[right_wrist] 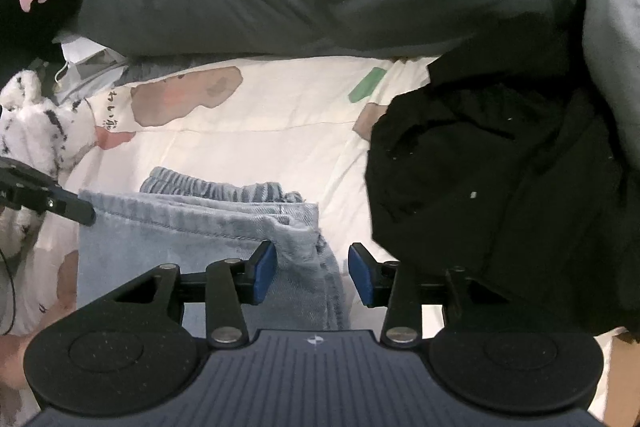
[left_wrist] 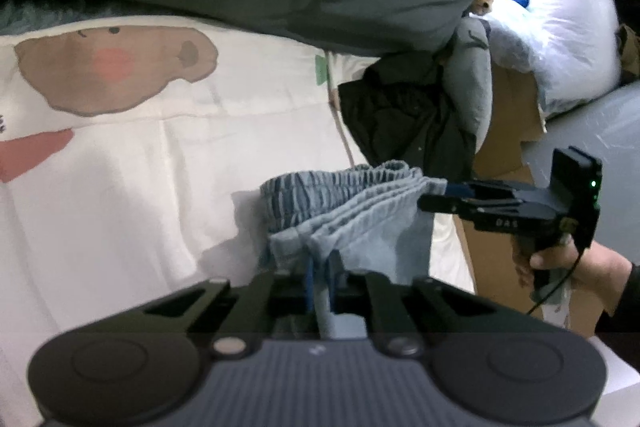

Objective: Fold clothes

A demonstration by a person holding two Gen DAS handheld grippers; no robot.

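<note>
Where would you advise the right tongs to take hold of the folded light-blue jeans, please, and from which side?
I would grip the stacked side edge of the jeans, a little below the gathered waistband, coming from above. The right tongs already straddle that edge, open. The layers lie flat and aligned there, so one pinch probably catches them all. The left tongs are shut on the opposite edge.

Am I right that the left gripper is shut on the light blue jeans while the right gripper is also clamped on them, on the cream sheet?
Not quite. The left gripper is shut on the light blue jeans, which lie on the cream sheet, but the right gripper is not clamped: the right wrist view shows its blue pads apart, straddling the denim edge without pressing it.
</note>
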